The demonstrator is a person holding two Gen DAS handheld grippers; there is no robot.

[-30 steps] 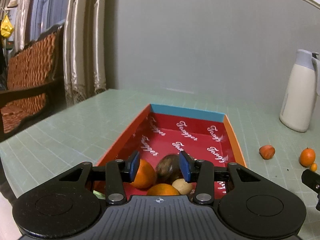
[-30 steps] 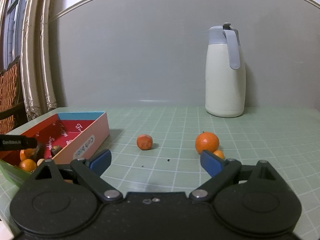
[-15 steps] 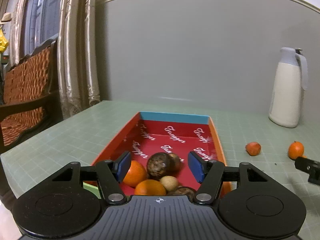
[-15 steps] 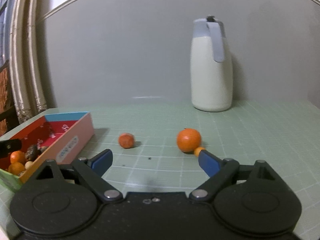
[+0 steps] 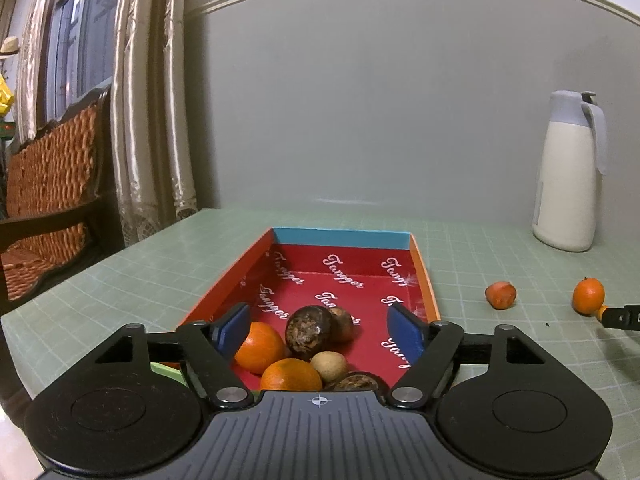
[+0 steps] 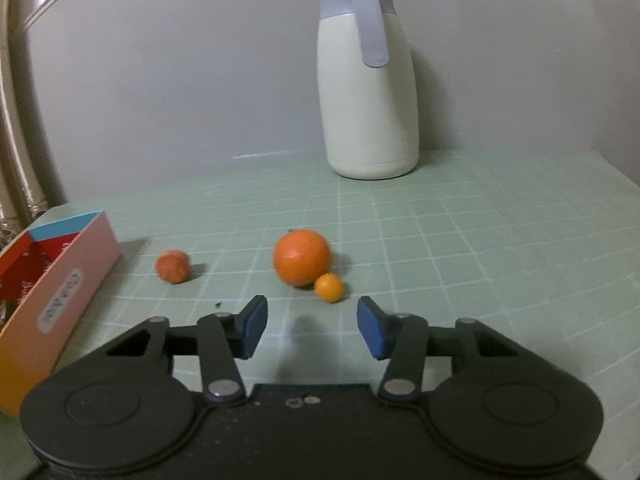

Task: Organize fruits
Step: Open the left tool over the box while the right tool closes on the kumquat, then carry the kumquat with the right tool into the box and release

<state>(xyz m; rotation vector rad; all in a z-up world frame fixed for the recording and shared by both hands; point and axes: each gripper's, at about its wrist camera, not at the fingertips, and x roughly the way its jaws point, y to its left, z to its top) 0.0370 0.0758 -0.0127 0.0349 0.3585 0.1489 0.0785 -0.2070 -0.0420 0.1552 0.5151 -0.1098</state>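
Both handheld grippers are matte black, with round hubs, silver pivot screws and blue pads on the fingers (image 5: 236,330). The left gripper (image 5: 320,330) has a ribbed grey cover bearing a small crosshair mark.

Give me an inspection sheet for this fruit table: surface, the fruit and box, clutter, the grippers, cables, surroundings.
Surface: green gridded table; dark specks near the loose fruit.
Job's things: red box holds two oranges, two dark brown fruits and a small tan one. Loose on the table: large orange, small orange against it, reddish fruit apart, nearer the box.
Clutter: white jug upright by the wall.
Grippers: left hand-held gripper over the box's near end, jaws just opened, nothing gripped. Right hand-held gripper short of the small orange, jaws just narrowed, nothing between them.
Cables: nothing seen.
Surroundings: grey wall, curtains, wicker chair.
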